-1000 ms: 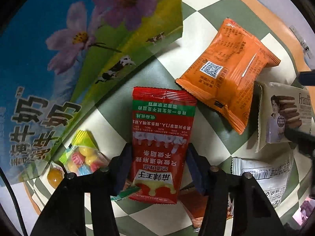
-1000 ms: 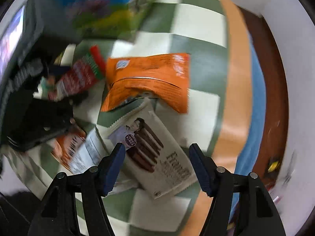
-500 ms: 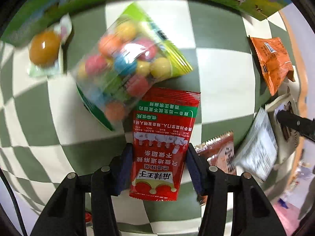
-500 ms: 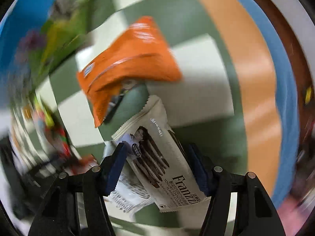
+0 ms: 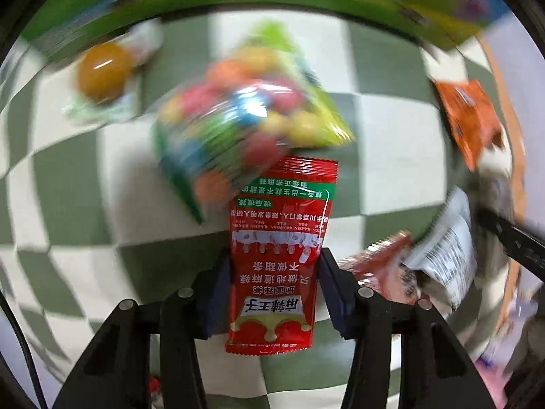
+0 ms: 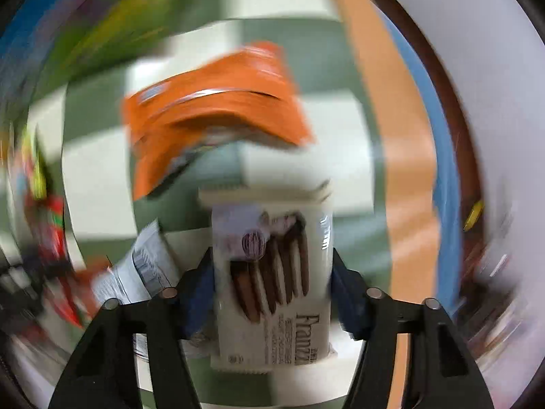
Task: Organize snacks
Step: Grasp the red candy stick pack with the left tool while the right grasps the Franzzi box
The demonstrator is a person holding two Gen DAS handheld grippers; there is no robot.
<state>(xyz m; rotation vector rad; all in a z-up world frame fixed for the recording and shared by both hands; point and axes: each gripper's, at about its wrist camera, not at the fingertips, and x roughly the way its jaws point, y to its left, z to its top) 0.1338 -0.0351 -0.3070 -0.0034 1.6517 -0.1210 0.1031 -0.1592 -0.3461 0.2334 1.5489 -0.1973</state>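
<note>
Left wrist: left gripper point(image 5: 274, 283) pinches glossy, flat red sachet point(image 5: 277, 255).

One red sachet point(image 5: 281, 252), one bag of coloured candies point(image 5: 245, 136), one orange ball sweet point(image 5: 102, 71), one orange packet point(image 6: 211, 116), one biscuit packet point(image 6: 272, 272), one white wrapper point(image 5: 446, 255).

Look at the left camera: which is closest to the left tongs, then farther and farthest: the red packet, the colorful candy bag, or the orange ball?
1. Red packet: gripped in the left tongs.
2. Colorful candy bag: just beyond the packet, center.
3. Orange ball: farthest, upper left.
</note>
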